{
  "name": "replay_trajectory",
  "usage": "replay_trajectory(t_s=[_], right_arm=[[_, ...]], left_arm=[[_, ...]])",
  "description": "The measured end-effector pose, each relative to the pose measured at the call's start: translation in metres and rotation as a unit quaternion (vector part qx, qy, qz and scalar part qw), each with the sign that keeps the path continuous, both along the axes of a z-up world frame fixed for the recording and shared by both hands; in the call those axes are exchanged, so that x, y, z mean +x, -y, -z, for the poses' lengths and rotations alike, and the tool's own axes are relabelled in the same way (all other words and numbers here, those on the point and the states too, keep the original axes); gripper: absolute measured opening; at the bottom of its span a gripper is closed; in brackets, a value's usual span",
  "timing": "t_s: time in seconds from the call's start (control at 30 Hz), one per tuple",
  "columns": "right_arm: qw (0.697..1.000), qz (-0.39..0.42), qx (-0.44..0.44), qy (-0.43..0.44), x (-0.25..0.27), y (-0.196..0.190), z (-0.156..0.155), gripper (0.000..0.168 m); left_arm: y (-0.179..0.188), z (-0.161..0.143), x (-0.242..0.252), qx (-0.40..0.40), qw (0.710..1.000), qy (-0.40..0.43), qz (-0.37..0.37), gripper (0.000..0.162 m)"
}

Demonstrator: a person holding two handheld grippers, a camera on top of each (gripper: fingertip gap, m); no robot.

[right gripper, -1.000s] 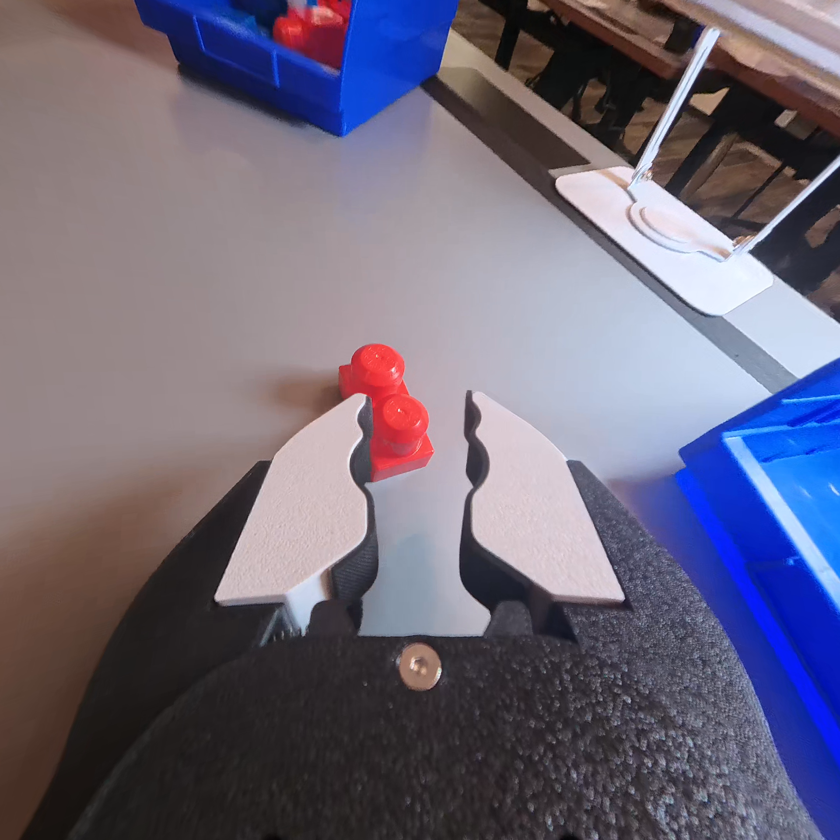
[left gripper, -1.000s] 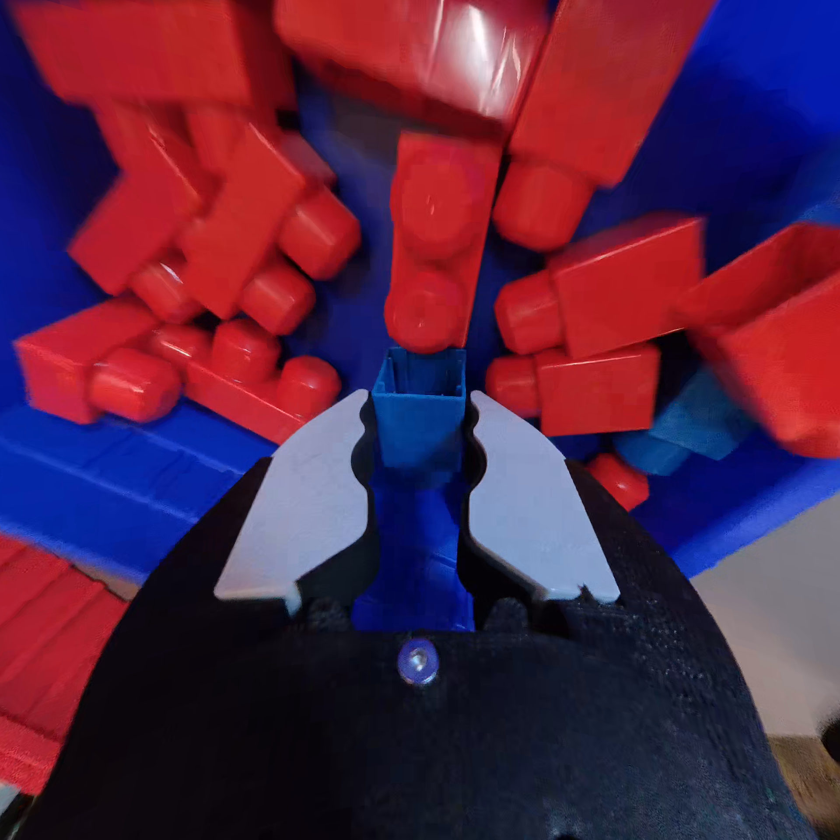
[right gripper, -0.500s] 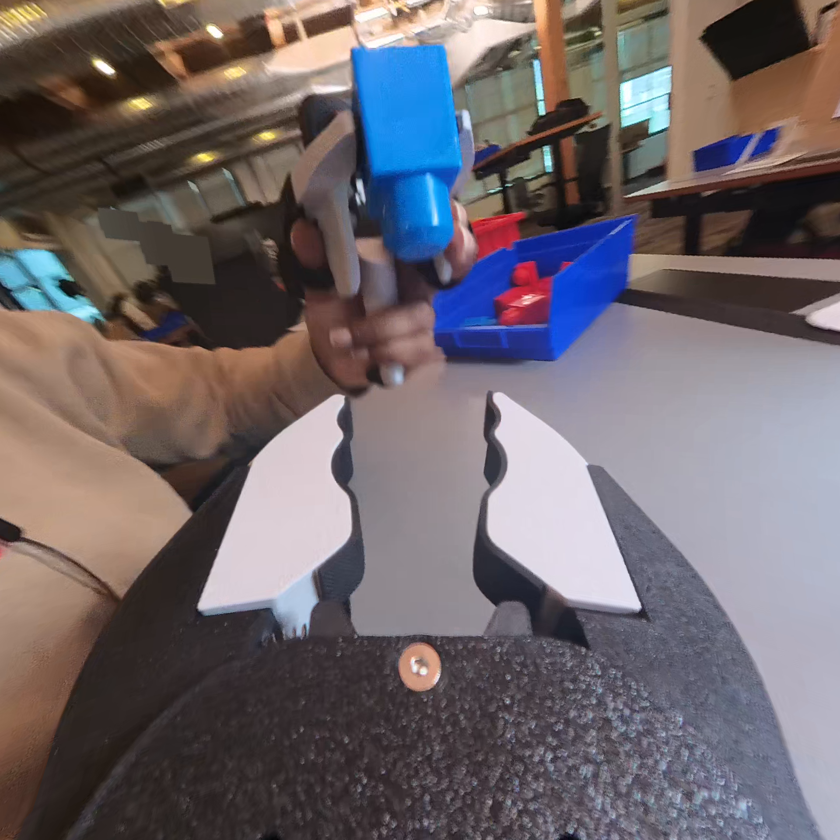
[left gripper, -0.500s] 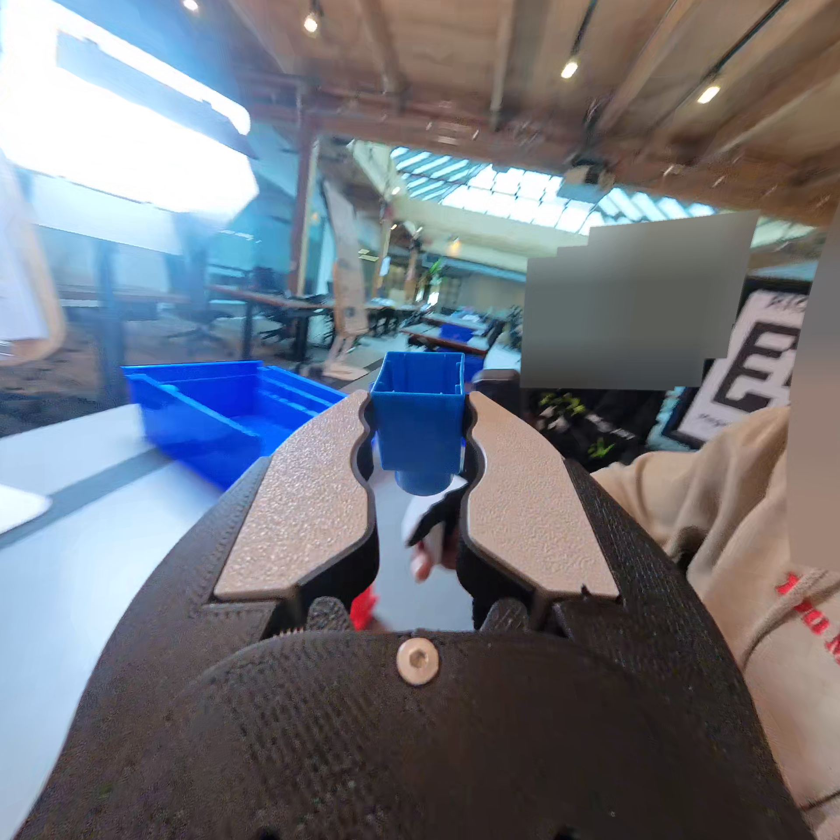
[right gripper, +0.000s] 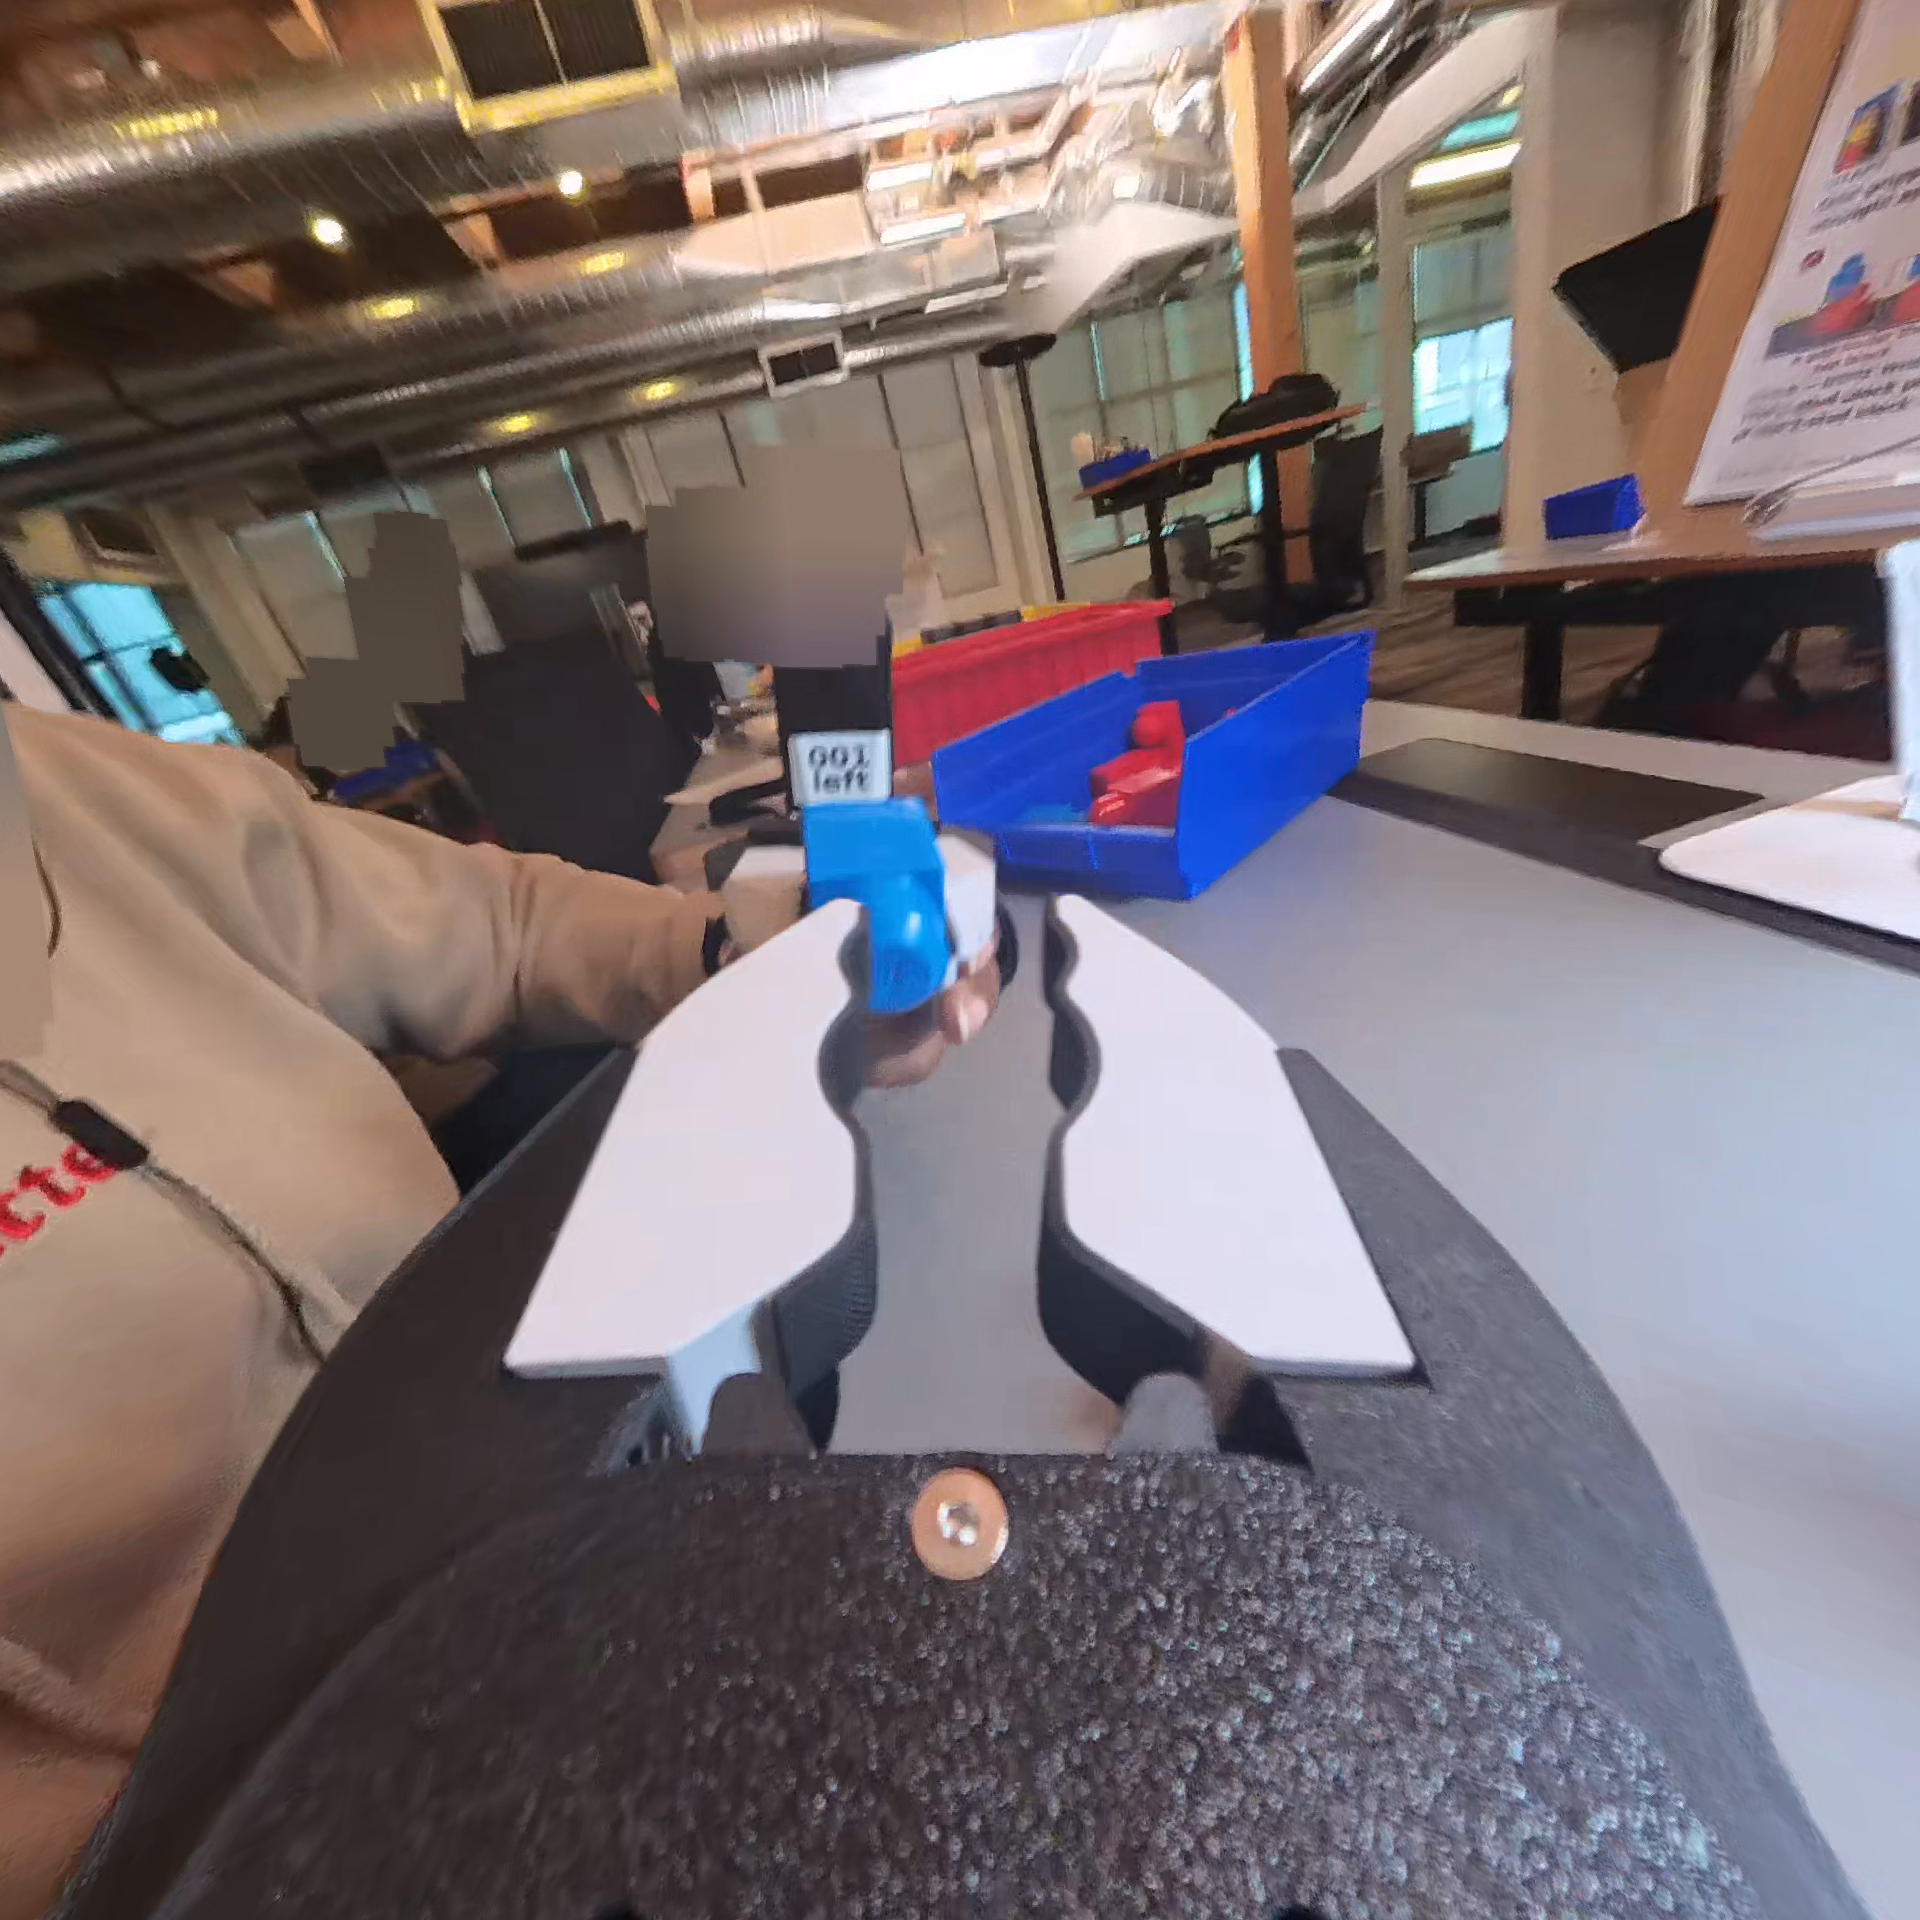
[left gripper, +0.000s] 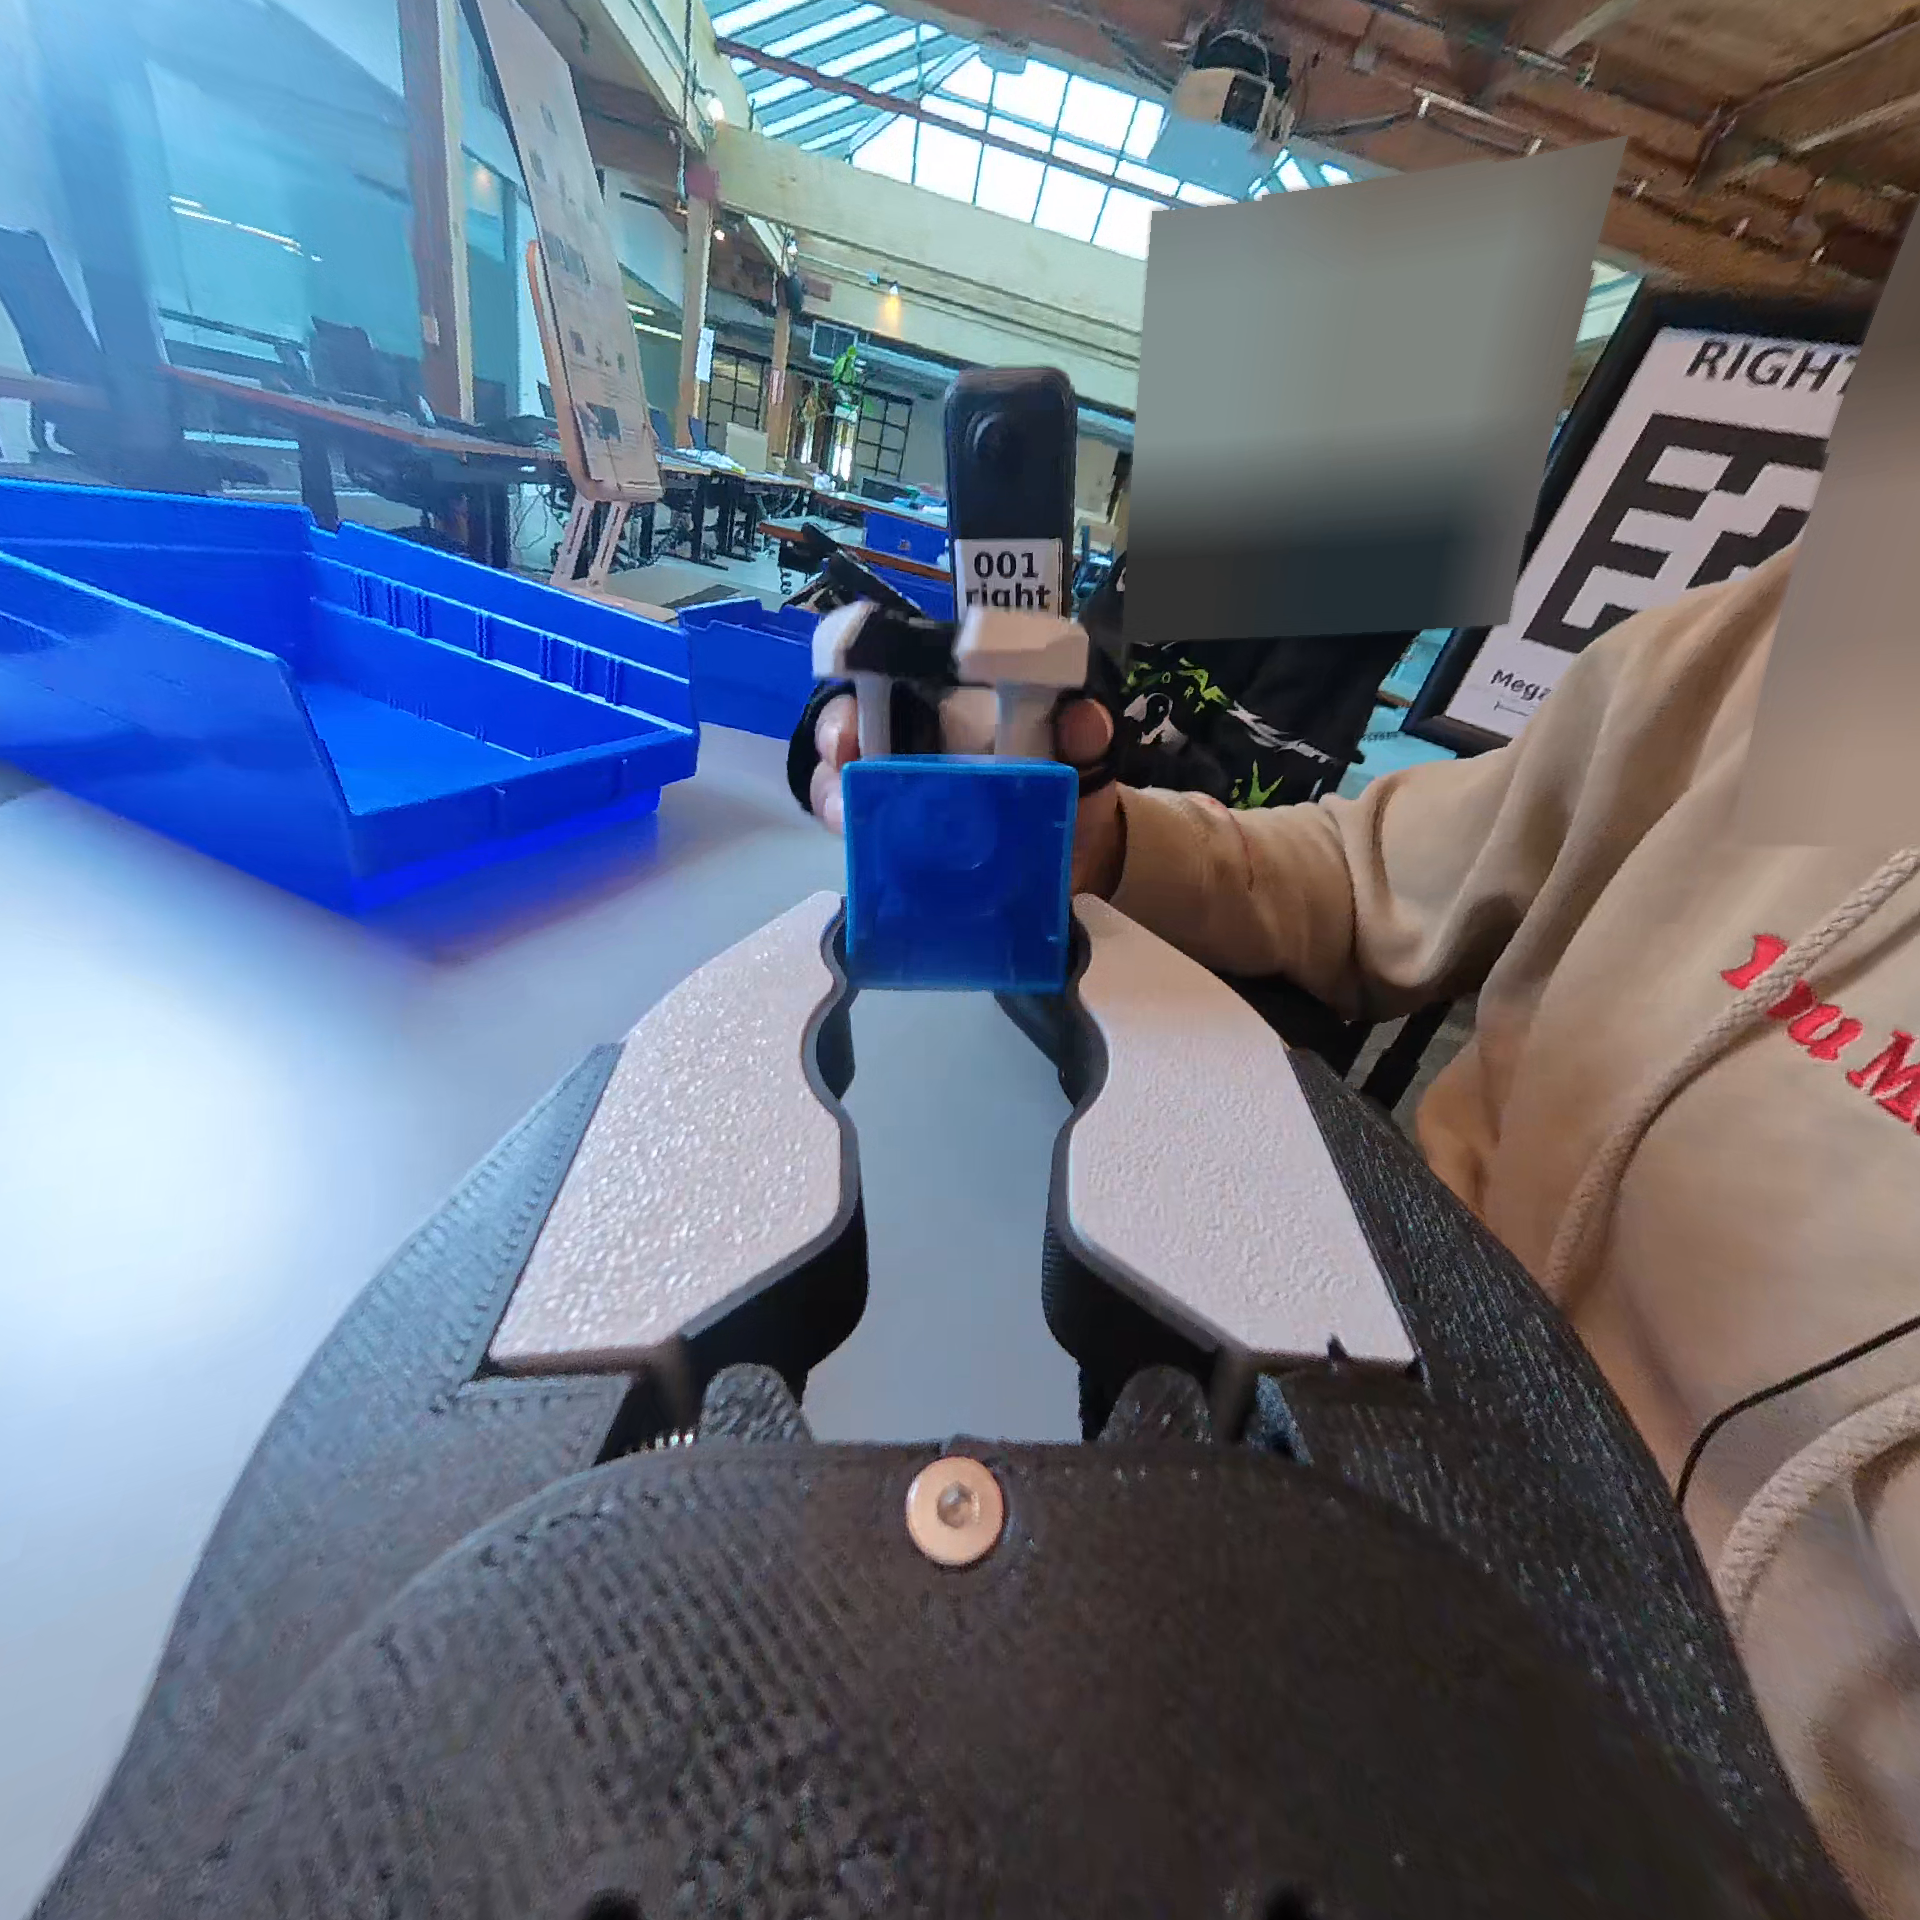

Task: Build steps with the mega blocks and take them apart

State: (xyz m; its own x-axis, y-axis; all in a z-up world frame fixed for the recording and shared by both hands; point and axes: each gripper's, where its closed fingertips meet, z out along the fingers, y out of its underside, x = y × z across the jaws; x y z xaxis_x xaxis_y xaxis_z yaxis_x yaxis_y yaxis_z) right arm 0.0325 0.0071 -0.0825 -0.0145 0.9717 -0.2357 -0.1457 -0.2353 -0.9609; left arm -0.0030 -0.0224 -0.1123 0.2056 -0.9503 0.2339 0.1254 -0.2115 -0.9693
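Observation:
My left gripper (left gripper: 956, 961) is shut on a blue single-stud block (left gripper: 956, 873), held at the fingertips above the grey table (left gripper: 260, 1091). The block's square face is turned toward the left camera. In the right wrist view the same block (right gripper: 878, 894) points its stud at my right gripper (right gripper: 945, 935), close to that gripper's left fingertip (right gripper: 821, 935). The right jaws stand apart, with a gap between the stud and the right fingertip (right gripper: 1070, 935), and hold nothing. The right gripper also shows in the left wrist view (left gripper: 940, 707), just behind the block.
An empty blue bin (left gripper: 416, 707) lies on the table at the left. A blue bin (right gripper: 1278, 790) with red blocks (right gripper: 1138, 774) stands farther back, with a red bin (right gripper: 1018, 665) behind it. A white stand base (right gripper: 1787, 862) lies at the right. A person's beige sleeve (left gripper: 1351, 894) is close by. The left gripper's tips are roughly 6 cm from the right gripper's.
My left gripper lifted the blue block out of the bin of red blocks and the block turned in the grasp. My right gripper left the red block on the table, opened wider, then narrowed near the stud.

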Motion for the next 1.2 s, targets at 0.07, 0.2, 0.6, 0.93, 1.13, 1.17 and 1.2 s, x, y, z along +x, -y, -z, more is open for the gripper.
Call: replay_trajectory(t_s=[0.07,0.2,0.6,0.93,1.13,1.17,1.2], right_arm=[[0.999,-0.027,-0.005,0.028,-0.006,0.007,0.011,0.048],[0.997,-0.052,0.005,0.058,-0.023,0.023,0.025,0.056],[0.989,0.001,0.030,0.144,-0.003,-0.008,0.020,0.032],[0.905,0.045,0.102,0.411,0.029,-0.057,0.055,0.033],[0.896,0.028,0.121,0.426,0.021,-0.056,0.042,0.033],[0.893,0.019,0.122,0.432,0.021,-0.053,0.046,0.033],[0.889,0.009,0.122,0.441,0.021,-0.050,0.052,0.033]], left_arm=[[-0.003,-0.006,-0.002,0.001,1.000,0.019,-0.004,0.036],[0.000,-0.005,-0.001,0.003,1.000,0.027,-0.001,0.036],[-0.035,0.065,-0.004,0.002,0.977,-0.200,-0.077,0.047],[-0.075,0.131,0.012,0.028,0.901,-0.433,-0.022,0.064],[-0.066,0.129,0.013,0.058,0.891,-0.449,-0.003,0.037],[-0.061,0.129,0.010,0.056,0.893,-0.447,-0.001,0.037],[-0.056,0.129,0.007,0.049,0.892,-0.448,0.004,0.037]])
